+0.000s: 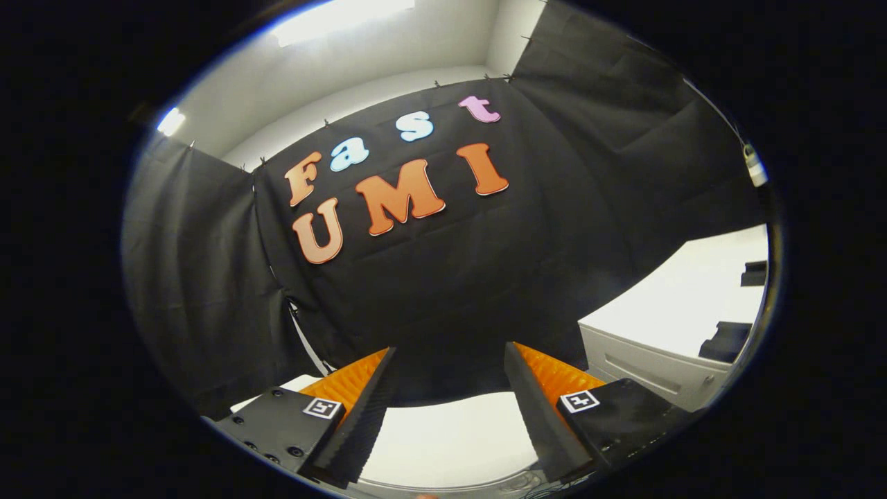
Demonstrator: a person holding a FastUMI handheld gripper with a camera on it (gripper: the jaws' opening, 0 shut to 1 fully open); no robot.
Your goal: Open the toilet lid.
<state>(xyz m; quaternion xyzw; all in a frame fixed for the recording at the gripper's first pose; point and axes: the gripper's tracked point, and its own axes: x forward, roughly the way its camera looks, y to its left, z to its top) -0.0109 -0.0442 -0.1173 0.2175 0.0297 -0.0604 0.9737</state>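
Observation:
My gripper (450, 348) is open, its two fingers spread wide with nothing between them. It is tilted upward toward the black cloth wall. Below and between the fingers lies a smooth white surface (443, 433) with a curved rim close under the gripper; it looks like part of the toilet, but I cannot tell whether it is the lid or the tank top. The fingers hang above it, apart from it. The rest of the toilet is hidden below the gripper.
A white cabinet (665, 315) with a drawer front stands to the right of the fingers, with dark objects (727, 341) on its top. The black cloth wall (429, 291) hangs just beyond the fingers. White ceiling with lights shows above it.

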